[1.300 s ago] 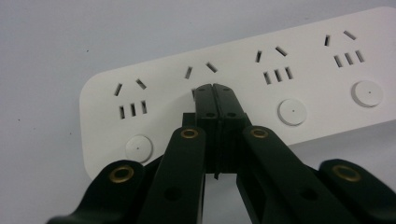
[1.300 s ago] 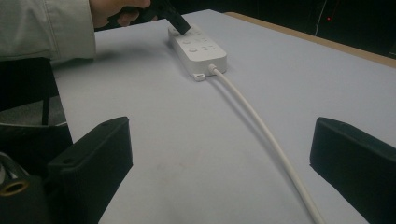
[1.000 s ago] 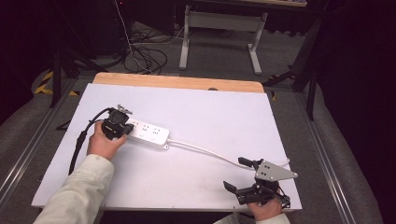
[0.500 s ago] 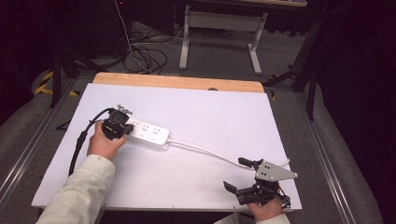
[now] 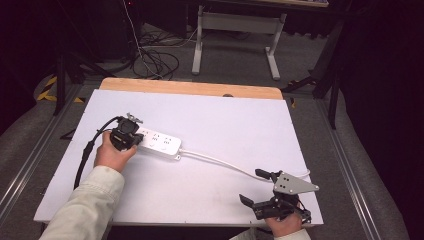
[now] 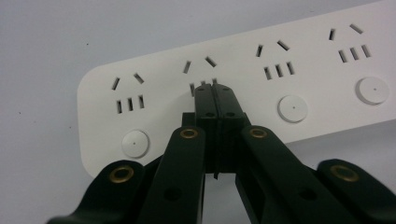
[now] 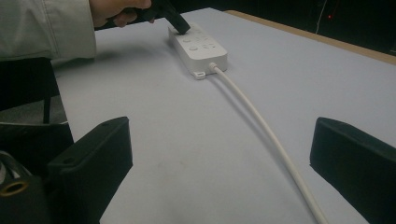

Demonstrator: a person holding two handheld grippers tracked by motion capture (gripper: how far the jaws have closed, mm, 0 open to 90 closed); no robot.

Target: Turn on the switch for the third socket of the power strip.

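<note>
A white power strip [image 5: 161, 144] lies on the left half of the white table top, with several sockets and round buttons along its face [image 6: 243, 88]. My left gripper [image 6: 215, 93] is shut with nothing between its jaws, and its tips press down on the strip's face near the second socket from the end [image 5: 134, 136]. The strip's white cable [image 5: 220, 162] runs right across the table toward my right gripper [image 5: 257, 187], which stands open near the front right corner. In the right gripper view the cable [image 7: 261, 126] passes between the wide-apart jaws, untouched.
The white board [image 5: 225, 120] sits on a wooden table whose far edge [image 5: 190, 88] shows. A thick black cable [image 5: 87, 150] trails from the left gripper off the left side. Beyond the table are floor cables [image 5: 155, 55] and a metal stand [image 5: 235, 30].
</note>
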